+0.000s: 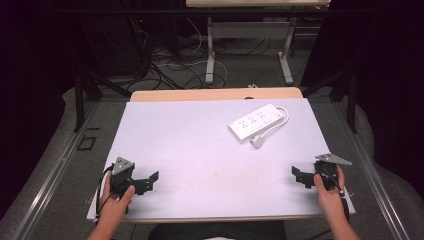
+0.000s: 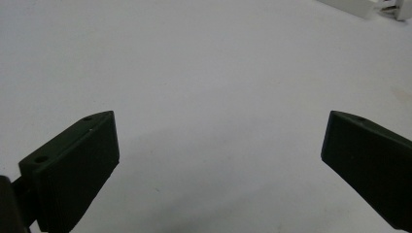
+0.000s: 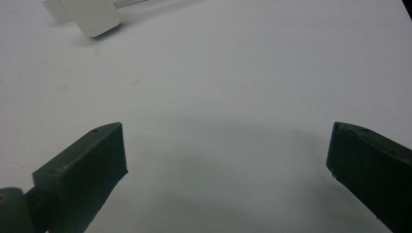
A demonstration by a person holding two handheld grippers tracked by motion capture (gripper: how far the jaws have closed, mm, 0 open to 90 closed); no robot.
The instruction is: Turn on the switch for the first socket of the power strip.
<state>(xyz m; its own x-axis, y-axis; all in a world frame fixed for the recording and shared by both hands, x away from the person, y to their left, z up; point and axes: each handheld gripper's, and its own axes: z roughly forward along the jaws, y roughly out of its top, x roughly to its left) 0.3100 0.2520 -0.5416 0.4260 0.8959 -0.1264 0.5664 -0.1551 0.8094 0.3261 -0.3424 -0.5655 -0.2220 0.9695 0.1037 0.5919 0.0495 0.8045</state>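
A white power strip (image 1: 255, 121) lies on the white table top (image 1: 200, 150), right of centre and toward the far side, with its cable looped behind it and its white plug (image 1: 257, 141) beside it. My left gripper (image 1: 150, 181) rests low at the front left, held by a hand, jaws wide apart and empty (image 2: 221, 145). My right gripper (image 1: 298, 175) rests at the front right, also open and empty (image 3: 226, 150). A corner of the power strip (image 2: 357, 6) peeks in at the top right of the left gripper view. The plug (image 3: 92, 17) sits at the top left of the right gripper view.
The table's wooden far edge (image 1: 215, 94) shows behind the white top. Beyond it are cables on the floor (image 1: 170, 65) and the legs of another desk (image 1: 210, 55). Dark frame struts (image 1: 80, 95) stand at both sides.
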